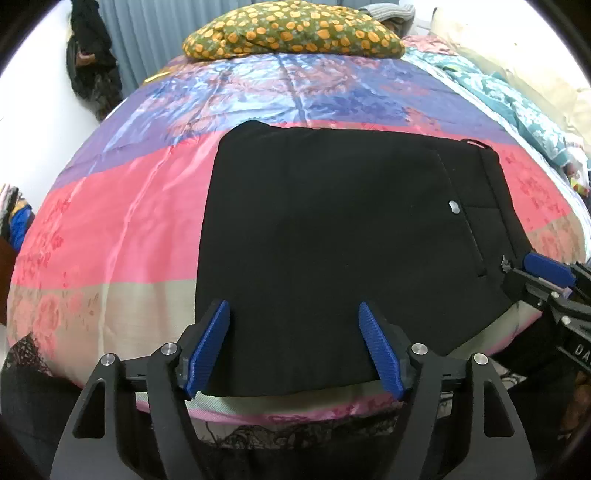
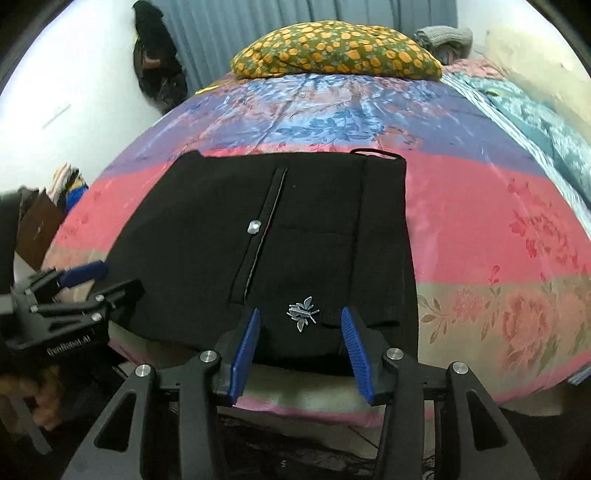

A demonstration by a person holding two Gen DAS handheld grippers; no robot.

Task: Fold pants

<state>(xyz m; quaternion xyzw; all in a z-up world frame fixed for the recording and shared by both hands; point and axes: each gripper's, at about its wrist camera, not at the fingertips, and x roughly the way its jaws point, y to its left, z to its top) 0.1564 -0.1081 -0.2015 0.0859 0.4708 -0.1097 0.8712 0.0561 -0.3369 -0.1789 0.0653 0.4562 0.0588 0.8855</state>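
Black pants (image 1: 332, 236) lie folded into a flat rectangle on the bedspread (image 1: 110, 229), waistband to the right. They also show in the right wrist view (image 2: 207, 236), with a silver button (image 2: 254, 227) and a silver insect emblem (image 2: 303, 314). My left gripper (image 1: 293, 314) is open over the near edge of the pants, holding nothing. My right gripper (image 2: 300, 321) is open over the near right corner, its fingers on either side of the emblem, holding nothing. Each gripper shows at the edge of the other's view: right (image 1: 546, 271), left (image 2: 81, 275).
The bed has a pink, purple and beige floral spread (image 2: 480, 221). A green pillow with orange flowers (image 1: 291, 31) lies at the far end. A teal blanket (image 1: 509, 99) runs along the right side. Dark clothes hang on the left wall (image 1: 90, 59).
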